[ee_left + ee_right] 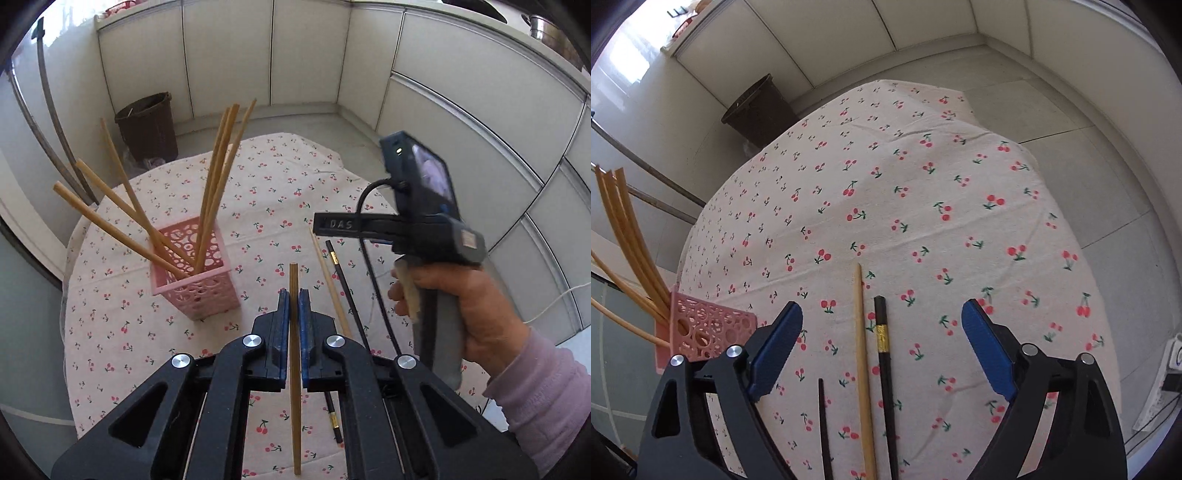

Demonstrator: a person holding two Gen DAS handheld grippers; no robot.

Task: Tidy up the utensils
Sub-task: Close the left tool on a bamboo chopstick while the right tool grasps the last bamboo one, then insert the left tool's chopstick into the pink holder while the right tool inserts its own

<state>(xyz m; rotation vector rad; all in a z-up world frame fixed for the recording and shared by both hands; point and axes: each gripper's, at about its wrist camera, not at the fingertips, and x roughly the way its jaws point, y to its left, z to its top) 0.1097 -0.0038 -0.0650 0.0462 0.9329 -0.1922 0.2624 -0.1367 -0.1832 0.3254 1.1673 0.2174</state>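
Chopstick (294, 369) is pinched tight in my left gripper (294, 306), pink holder (195, 273) just left; right gripper (882, 325) gapes wide over two chopsticks (863, 369).

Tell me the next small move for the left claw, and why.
Probably carry the wooden chopstick left and over the pink basket, then lower it in. The left claw is shut on it above the table, and the basket already holds the other wooden chopsticks.
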